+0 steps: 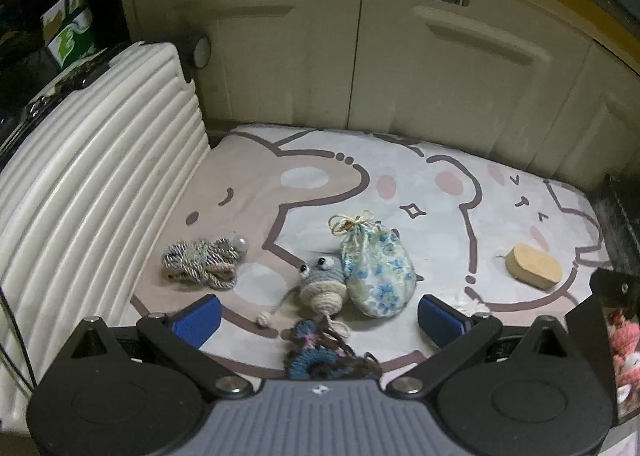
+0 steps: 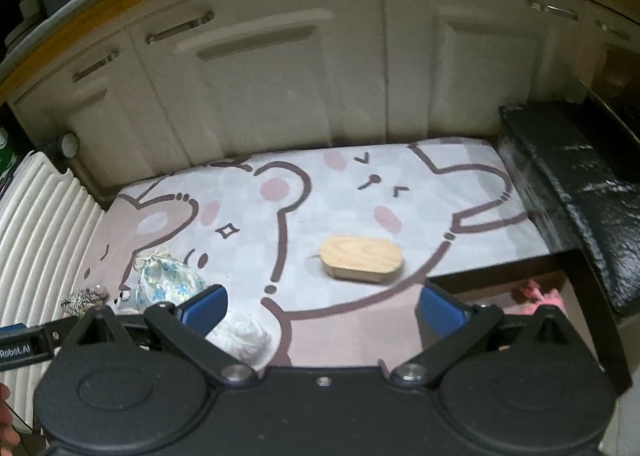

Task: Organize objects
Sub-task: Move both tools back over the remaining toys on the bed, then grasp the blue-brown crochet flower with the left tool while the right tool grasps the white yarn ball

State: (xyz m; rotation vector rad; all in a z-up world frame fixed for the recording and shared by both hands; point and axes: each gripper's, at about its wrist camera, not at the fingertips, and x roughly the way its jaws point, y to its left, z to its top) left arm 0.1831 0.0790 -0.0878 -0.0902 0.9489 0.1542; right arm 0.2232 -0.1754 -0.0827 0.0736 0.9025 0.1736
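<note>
On the cartoon bear mat (image 1: 248, 192) lie a floral pouch (image 1: 378, 272), a grey knitted mouse toy (image 1: 322, 284), a twisted rope knot (image 1: 200, 264), a blue-brown crocheted piece (image 1: 316, 352) and a wooden oval block (image 1: 534, 266). My left gripper (image 1: 320, 320) hangs open just above the mat, with the crocheted piece and the mouse toy's tail between its blue fingers. In the right wrist view the wooden block (image 2: 362, 258) lies ahead of my right gripper (image 2: 322, 310), which is open and holds nothing. The pouch (image 2: 168, 284) sits at its left.
A ribbed white suitcase (image 1: 92, 192) borders the mat on the left and cream cabinet doors (image 1: 360, 68) stand behind it. A black box (image 2: 568, 184) lies at the right, and a dark-framed bin with pink items (image 2: 536, 296) is in front of it. A white crumpled thing (image 2: 240, 336) lies near the right gripper.
</note>
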